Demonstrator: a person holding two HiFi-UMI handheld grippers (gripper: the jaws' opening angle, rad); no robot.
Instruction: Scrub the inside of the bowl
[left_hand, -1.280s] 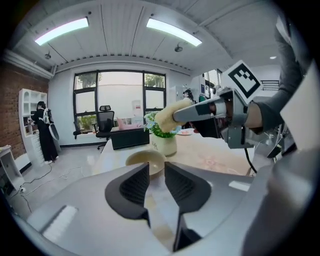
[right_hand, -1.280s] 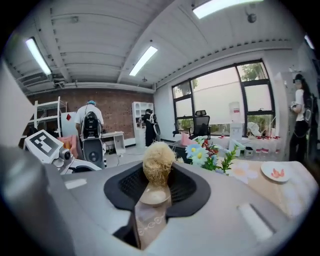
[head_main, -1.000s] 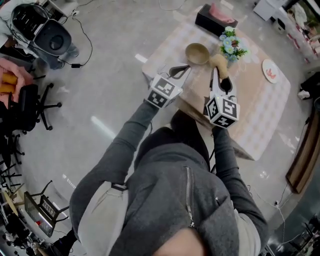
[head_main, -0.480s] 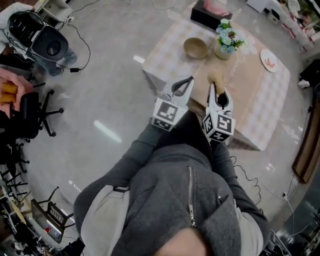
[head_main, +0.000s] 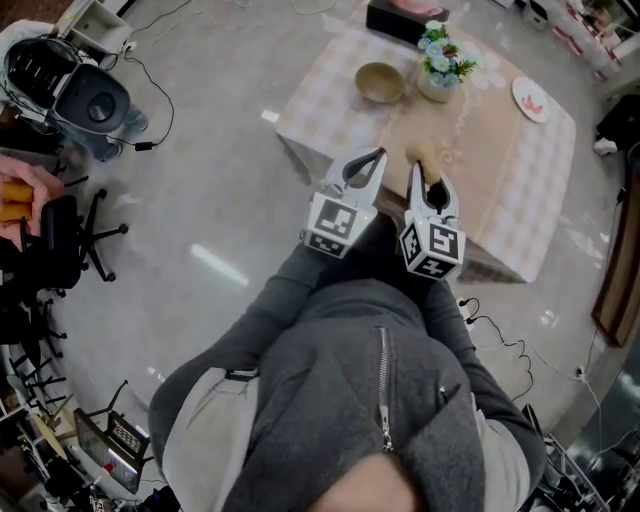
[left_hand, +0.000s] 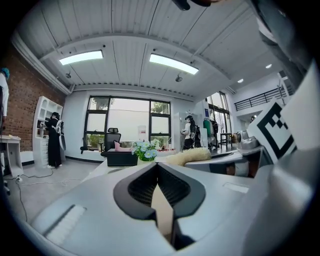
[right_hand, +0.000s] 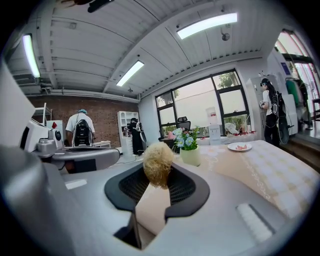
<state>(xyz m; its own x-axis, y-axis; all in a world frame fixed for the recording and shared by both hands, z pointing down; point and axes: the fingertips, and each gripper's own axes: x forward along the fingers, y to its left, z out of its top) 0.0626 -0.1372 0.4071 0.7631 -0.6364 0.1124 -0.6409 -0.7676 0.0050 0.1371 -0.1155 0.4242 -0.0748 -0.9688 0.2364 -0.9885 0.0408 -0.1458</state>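
A tan bowl (head_main: 381, 82) stands empty near the far left corner of the low table (head_main: 500, 190). My left gripper (head_main: 375, 158) hovers over the table's near left edge, well short of the bowl, and its jaws (left_hand: 159, 172) are shut with nothing between them. Just to its right, my right gripper (head_main: 420, 172) is shut on a pale fibrous scrubber (head_main: 427, 153), which sticks out past the jaw tips (right_hand: 158, 162). The scrubber (left_hand: 190, 156) also shows in the left gripper view. Neither gripper view shows the bowl.
A vase of flowers (head_main: 440, 62) stands right of the bowl, a black tissue box (head_main: 400, 18) at the far edge, a white plate (head_main: 530, 98) at the far right. Office chairs (head_main: 60, 240) and gear stand on the floor to the left. People (right_hand: 82, 131) stand in the background.
Both grippers have drawn back from the bowl toward the table's near edge and now sit side by side. The scrubber stays in the right jaws, and the left stays shut.
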